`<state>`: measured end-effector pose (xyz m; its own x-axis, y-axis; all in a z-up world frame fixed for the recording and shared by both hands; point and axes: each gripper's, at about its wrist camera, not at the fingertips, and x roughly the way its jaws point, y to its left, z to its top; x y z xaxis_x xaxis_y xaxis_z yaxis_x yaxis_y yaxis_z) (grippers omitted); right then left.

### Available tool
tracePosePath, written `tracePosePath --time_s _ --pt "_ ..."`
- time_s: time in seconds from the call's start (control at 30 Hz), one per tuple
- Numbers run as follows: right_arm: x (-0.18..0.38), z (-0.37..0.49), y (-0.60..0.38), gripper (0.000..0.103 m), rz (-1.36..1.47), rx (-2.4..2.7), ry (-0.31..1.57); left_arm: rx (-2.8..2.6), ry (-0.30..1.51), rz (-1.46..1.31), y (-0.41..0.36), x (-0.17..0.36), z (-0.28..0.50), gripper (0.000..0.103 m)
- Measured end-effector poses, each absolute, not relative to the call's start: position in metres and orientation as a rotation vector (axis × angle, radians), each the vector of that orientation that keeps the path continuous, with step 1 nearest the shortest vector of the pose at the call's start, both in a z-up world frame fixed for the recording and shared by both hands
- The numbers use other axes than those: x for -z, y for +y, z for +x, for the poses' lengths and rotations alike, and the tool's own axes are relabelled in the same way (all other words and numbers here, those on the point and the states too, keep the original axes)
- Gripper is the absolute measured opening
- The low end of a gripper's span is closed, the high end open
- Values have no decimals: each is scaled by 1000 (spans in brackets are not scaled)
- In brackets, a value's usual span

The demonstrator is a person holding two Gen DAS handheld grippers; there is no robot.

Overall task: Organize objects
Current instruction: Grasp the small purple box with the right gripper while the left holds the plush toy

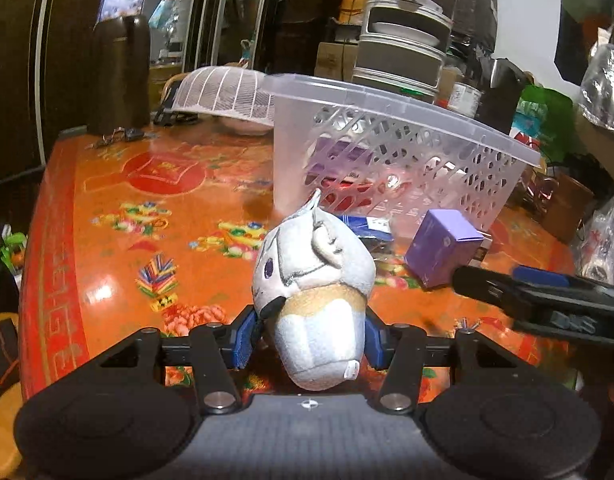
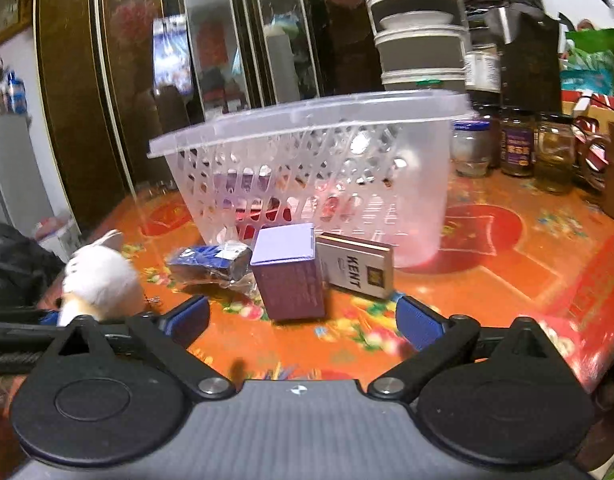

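Cluttered shelves and dark cabinet doors stood behind the orange patterned table [image 1: 107, 208], where a clear plastic basket [image 2: 307, 120] waited as the collecting bin, a few things already showing through its lattice wall. My left hand-held gripper [image 1: 311, 338] was clamped on the plush toy [image 1: 313, 292], its pads squeezing the soft lower body so the head stuck up and forward, clear of the table and facing the basket. My right hand-held gripper [image 2: 303, 320] had its jaws spread wide with nothing between them, aimed at the purple box [image 2: 287, 272] standing just in front of the basket. Beside that box lay a Kent pack [image 2: 355, 270] and a blue wrapped packet [image 2: 211, 262], both still outside the basket. I judged the toy was meant for the basket next.
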<state>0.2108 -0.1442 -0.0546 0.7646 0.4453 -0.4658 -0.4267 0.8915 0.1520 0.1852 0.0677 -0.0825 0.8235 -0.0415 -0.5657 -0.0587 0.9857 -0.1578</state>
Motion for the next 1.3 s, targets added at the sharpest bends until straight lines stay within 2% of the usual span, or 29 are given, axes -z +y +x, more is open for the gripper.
tracePosePath --time_s 0.2,0.43,0.57,0.67,0.7,0.9,1.0,1.1,1.3 --pt "54 221 -127 83 -34 -462 553 34 602 -184 67 83 186 56" --pt "48 230 -121 79 -40 -460 565 48 613 -217 70 86 188 56" --pt "50 239 -113 64 -51 -473 591 44 619 -205 69 86 188 57" --pt "52 241 -112 46 -50 -474 597 41 622 -192 67 86 189 57" --pt "52 242 -113 44 -45 -472 597 37 623 -185 65 86 190 57" --pt "52 239 -123 43 9 -495 574 4 635 -141 57 85 198 74" --pt "50 235 -128 43 33 -501 538 -1 633 -152 59 85 199 73" --pt "47 227 -132 43 41 -501 502 3 622 -193 65 85 198 63" --pt "44 183 -161 43 60 -491 456 13 583 -241 73 83 195 62"
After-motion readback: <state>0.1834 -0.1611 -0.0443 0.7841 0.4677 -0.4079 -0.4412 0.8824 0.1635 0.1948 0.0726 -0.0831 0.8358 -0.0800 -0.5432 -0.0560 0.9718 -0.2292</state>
